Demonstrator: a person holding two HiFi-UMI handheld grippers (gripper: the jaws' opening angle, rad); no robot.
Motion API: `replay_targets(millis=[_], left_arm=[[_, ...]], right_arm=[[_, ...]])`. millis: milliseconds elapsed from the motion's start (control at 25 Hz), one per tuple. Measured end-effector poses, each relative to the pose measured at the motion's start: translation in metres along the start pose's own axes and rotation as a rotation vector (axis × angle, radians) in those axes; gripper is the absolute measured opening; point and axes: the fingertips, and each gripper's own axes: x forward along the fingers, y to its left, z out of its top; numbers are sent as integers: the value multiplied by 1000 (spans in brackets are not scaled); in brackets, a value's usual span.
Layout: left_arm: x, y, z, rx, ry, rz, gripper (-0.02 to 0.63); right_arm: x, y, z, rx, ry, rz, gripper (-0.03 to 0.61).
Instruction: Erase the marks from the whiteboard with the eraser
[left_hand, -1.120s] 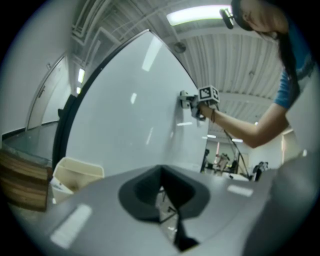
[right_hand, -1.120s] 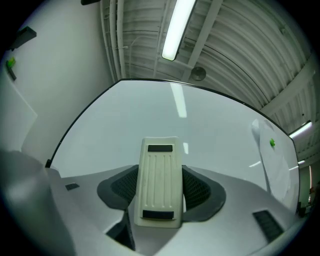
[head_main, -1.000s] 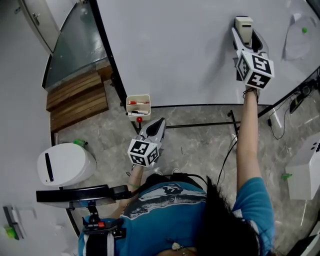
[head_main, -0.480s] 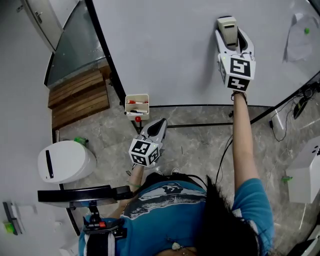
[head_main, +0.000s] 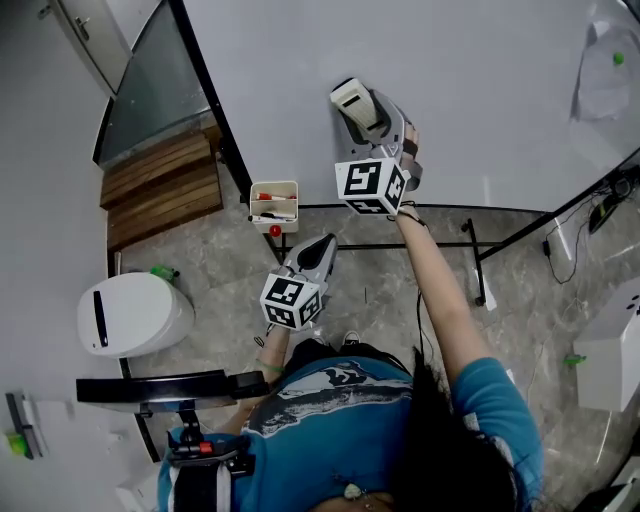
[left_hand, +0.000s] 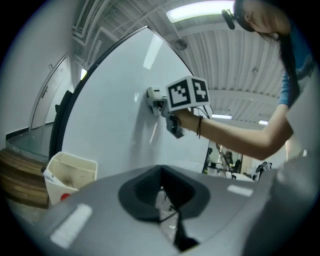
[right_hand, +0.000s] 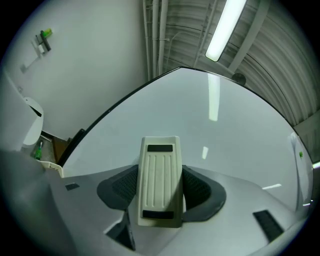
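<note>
At the lower left part of the whiteboard (head_main: 470, 90), head view: the right gripper (head_main: 368, 112) is raised on an outstretched arm, its jaws clamped on the cream eraser (head_main: 351, 97), which lies against the board face. The left gripper (head_main: 312, 254) hangs low in front of the person's body over the stone floor (head_main: 400, 290), pointing towards the board's bottom edge. 1 small open box (head_main: 275, 204) holding pens is fixed near the board frame, just beyond the left gripper's tip. Wooden steps (head_main: 160, 188) and a white bin (head_main: 132, 317) are off to the left, well apart from both grippers.

Left gripper view: the jaws are drawn together with only a thin slit between them, nothing held. Ahead, the right gripper presses the eraser flat to the board; the box shows at lower left.

Right gripper view: the 2 jaws sit tight on either side of the ribbed eraser, which points lengthwise up the board.
</note>
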Motion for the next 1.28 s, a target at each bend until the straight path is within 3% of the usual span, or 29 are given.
replay_targets(millis=[200, 520, 880, 1120, 1280], left_arm=[[-1, 8, 0, -2, -1, 21, 3], [-2, 19, 0, -5, -2, 57, 3], [9, 1, 1, 7, 18, 13, 3], [17, -14, 4, 18, 20, -27, 3], [19, -18, 2, 22, 26, -40, 3]], right_arm=[[7, 44, -8, -30, 18, 47, 262], [5, 26, -13, 0, 30, 51, 262], [-19, -104, -31, 127, 47, -42, 262], [-36, -194, -43, 136, 72, -107, 262], [-46, -248, -56, 222, 82, -172, 262]])
